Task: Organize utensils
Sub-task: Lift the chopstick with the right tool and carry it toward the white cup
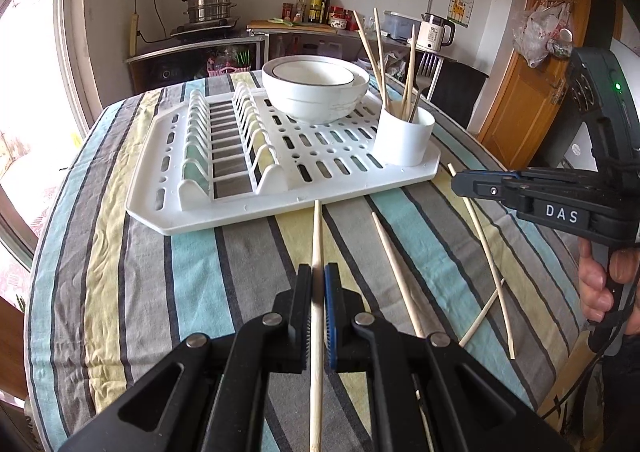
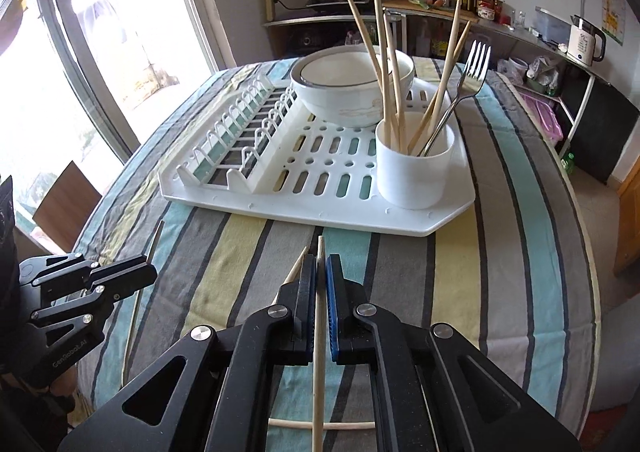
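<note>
My left gripper (image 1: pixel 318 272) is shut on a wooden chopstick (image 1: pixel 317 236) that points toward the white drying rack (image 1: pixel 224 208). My right gripper (image 2: pixel 321 264) is shut on another chopstick (image 2: pixel 319 332), also aimed at the rack (image 2: pixel 320 212). A white utensil cup (image 1: pixel 404 136) on the rack's near right corner holds several chopsticks and a fork (image 2: pixel 464 88); it also shows in the right wrist view (image 2: pixel 414 172). Loose chopsticks (image 1: pixel 396 272) lie on the striped tablecloth. The right gripper shows at the right edge of the left wrist view (image 1: pixel 460 182).
Two stacked white bowls (image 1: pixel 316 88) sit on the rack behind the cup. The rack's plate slots (image 1: pixel 224 140) are on its left. The round table's edge (image 2: pixel 596 292) curves close on the right. A counter with a kettle (image 1: pixel 434 32) and bottles stands behind.
</note>
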Tool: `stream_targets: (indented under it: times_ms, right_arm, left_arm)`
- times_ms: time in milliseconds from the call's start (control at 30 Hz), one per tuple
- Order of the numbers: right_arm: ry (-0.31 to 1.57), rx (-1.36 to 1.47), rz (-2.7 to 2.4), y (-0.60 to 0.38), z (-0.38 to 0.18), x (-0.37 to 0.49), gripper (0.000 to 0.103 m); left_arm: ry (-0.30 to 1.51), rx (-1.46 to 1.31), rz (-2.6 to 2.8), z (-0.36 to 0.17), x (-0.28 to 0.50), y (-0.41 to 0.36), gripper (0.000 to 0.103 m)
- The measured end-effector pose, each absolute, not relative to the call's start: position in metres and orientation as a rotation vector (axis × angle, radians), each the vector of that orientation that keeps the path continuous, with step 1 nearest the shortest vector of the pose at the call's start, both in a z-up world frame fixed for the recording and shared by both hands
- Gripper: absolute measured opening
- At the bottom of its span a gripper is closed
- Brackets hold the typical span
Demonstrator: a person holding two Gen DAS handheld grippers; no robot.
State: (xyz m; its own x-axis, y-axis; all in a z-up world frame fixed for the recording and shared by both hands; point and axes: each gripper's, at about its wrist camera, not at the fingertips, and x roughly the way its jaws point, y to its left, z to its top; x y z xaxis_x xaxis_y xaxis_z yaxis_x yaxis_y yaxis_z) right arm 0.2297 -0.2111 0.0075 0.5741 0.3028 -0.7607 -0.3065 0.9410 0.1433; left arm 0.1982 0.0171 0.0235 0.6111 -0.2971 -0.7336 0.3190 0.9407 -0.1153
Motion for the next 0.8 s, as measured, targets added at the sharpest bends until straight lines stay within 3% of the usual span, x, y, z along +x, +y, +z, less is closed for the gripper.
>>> stream_targets:
  times_ms: [300,800]
  right_arm:
    - [0.737,0.041,0.373,-0.235,0.051,0.198,0.005]
    - [0.614,0.036,0.377,-0.252,0.068,0.141,0.005]
  left_arm:
    - [0.749,-0.009,-0.356,0.060,0.191,0.020,0.007]
    - [0.654,-0.023,-0.364,0.079,0.143,0.025,0.007]
